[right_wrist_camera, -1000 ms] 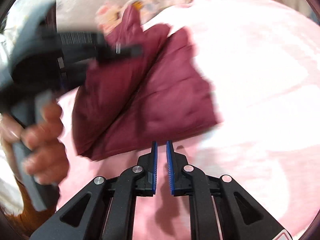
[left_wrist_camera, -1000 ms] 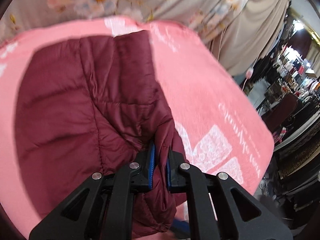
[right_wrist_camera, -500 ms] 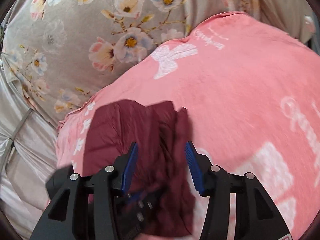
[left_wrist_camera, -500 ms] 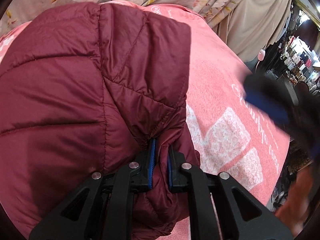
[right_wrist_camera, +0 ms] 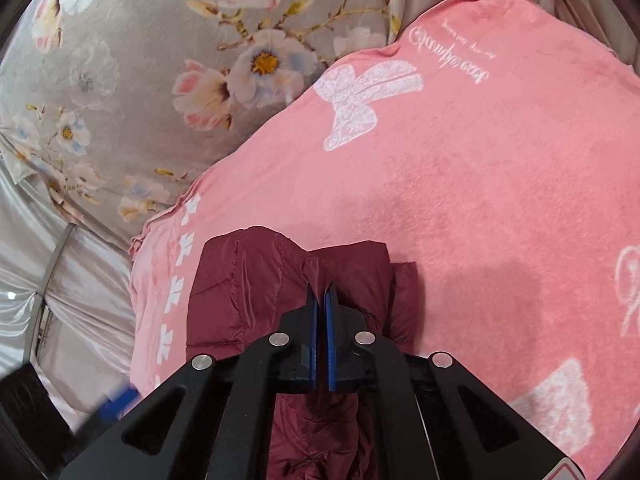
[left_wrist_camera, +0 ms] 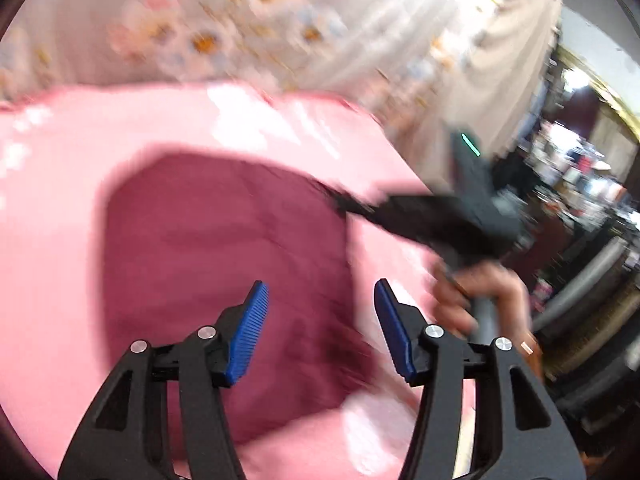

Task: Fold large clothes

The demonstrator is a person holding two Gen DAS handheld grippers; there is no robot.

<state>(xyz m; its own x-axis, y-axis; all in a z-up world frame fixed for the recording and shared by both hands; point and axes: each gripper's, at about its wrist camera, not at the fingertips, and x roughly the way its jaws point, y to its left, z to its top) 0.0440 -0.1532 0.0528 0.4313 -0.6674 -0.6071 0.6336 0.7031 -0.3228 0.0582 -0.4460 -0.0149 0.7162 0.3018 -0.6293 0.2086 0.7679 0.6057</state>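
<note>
The soft, puffy, slippery-looking maroon jacket (right_wrist_camera: 256, 300) lies on the pink blanket (right_wrist_camera: 500, 200), best held by a bunched edge, which the right gripper (right_wrist_camera: 321, 300) has just pinched as the left gripper (left_wrist_camera: 320, 312) has just opened, empty.

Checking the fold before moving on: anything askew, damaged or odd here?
No damage or spill shows. The maroon puffer jacket lies bunched and uneven on the pink blanket, edges not squared. The right gripper is shut on a fold of it; the left gripper is open. The left view is blurred.
</note>
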